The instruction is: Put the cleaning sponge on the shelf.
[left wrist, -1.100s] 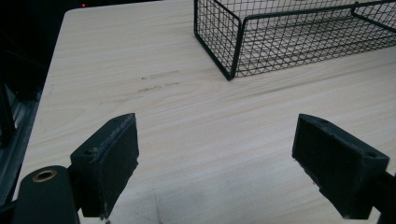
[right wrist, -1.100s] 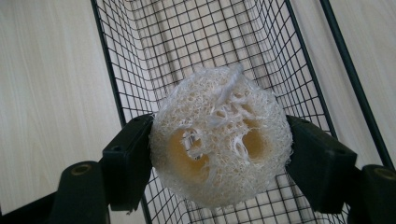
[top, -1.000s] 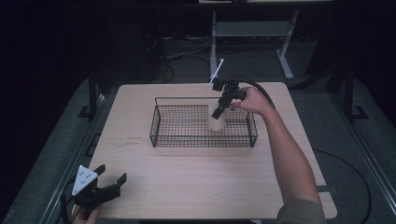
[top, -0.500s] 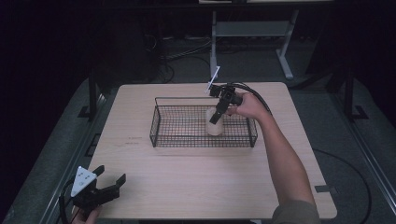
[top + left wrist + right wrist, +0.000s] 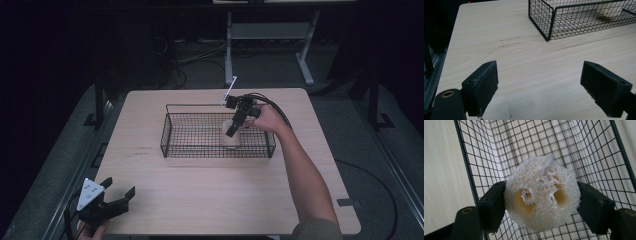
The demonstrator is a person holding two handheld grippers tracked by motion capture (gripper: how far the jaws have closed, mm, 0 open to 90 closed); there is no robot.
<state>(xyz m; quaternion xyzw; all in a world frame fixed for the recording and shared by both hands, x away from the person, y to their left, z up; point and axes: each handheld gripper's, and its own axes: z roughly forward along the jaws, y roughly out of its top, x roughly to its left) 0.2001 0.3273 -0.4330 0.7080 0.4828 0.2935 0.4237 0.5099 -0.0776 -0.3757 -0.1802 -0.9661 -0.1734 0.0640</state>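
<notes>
Nearest the person, well short of the wire basket [image 5: 217, 131], the left gripper [image 5: 117, 200] is held with jaws spread wide over the table [image 5: 200, 190]. Farther off, inside the basket, a loofah sponge [image 5: 541, 192] is clamped between the jaws of the right gripper [image 5: 232, 131].

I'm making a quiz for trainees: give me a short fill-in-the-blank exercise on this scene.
1. The right gripper is shut on a ____.
2. The loofah is held inside the wire ____.
3. The left gripper hangs over the table with its jaws ____.

Missing words: loofah; basket; open
</notes>
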